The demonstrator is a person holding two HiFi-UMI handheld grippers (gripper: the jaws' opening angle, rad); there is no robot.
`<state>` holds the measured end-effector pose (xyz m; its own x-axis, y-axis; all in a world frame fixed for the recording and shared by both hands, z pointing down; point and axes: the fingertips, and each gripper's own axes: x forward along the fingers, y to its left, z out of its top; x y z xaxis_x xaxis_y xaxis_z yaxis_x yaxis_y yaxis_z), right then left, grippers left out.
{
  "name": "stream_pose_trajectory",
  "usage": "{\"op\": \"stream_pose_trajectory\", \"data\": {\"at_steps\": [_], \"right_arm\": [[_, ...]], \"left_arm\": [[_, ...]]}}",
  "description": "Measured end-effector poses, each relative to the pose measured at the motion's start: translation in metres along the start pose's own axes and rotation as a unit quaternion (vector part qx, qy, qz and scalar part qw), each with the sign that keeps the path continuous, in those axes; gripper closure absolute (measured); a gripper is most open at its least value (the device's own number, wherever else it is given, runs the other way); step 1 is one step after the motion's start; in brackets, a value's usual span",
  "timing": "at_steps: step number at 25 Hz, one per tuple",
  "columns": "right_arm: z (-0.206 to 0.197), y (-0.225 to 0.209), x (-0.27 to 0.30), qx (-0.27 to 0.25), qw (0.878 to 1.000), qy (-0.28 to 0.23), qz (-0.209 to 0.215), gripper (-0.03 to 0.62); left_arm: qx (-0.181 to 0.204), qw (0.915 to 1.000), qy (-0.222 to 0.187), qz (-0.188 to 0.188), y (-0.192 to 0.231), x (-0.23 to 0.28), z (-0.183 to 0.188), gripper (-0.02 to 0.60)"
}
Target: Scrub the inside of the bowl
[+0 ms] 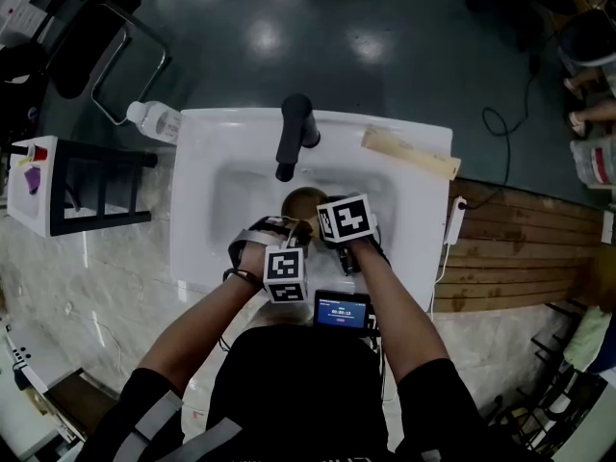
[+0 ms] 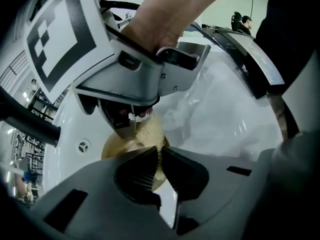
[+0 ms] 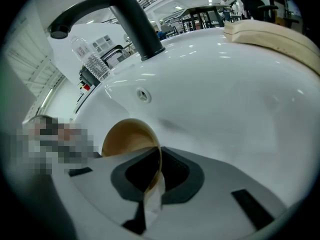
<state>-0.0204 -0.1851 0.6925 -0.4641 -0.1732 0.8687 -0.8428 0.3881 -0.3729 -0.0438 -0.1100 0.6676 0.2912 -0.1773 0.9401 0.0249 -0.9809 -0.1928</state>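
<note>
A tan bowl (image 1: 304,202) lies tilted in the white sink basin (image 1: 231,195), under the black tap. My right gripper (image 3: 159,176) is shut on the bowl's rim (image 3: 156,151), and the bowl's inside (image 3: 125,138) faces away from its jaws. My left gripper (image 2: 159,160) is shut on a thin yellowish sponge (image 2: 151,131), which reaches up against the bowl (image 2: 116,146) right beside the right gripper's fingers (image 2: 125,126). In the head view the two marker cubes (image 1: 286,275) (image 1: 345,218) sit close together over the basin's near side.
A black tap (image 1: 294,133) stands at the back of the sink, with an overflow hole (image 3: 143,95) below it. A plastic bottle (image 1: 154,118) lies at the sink's left corner and a beige block (image 1: 409,152) on its right ledge. A small screen (image 1: 342,311) hangs at my waist.
</note>
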Motion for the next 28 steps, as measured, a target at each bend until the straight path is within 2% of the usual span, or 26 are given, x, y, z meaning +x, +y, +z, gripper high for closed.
{"op": "stream_pose_trajectory", "data": {"at_steps": [13, 23, 28], "right_arm": [[0.000, 0.002, -0.002, -0.017, 1.000, 0.000, 0.008, 0.574], [0.004, 0.008, -0.004, -0.011, 1.000, 0.002, 0.022, 0.576], [0.006, 0.007, -0.006, -0.020, 1.000, 0.006, 0.011, 0.574]], "left_arm": [[-0.003, 1.0000, 0.003, 0.006, 0.033, 0.013, 0.007, 0.561], [0.007, 0.9987, 0.008, 0.050, 0.078, 0.016, 0.006, 0.561], [0.014, 0.9978, 0.005, 0.064, 0.088, 0.016, 0.005, 0.561]]}}
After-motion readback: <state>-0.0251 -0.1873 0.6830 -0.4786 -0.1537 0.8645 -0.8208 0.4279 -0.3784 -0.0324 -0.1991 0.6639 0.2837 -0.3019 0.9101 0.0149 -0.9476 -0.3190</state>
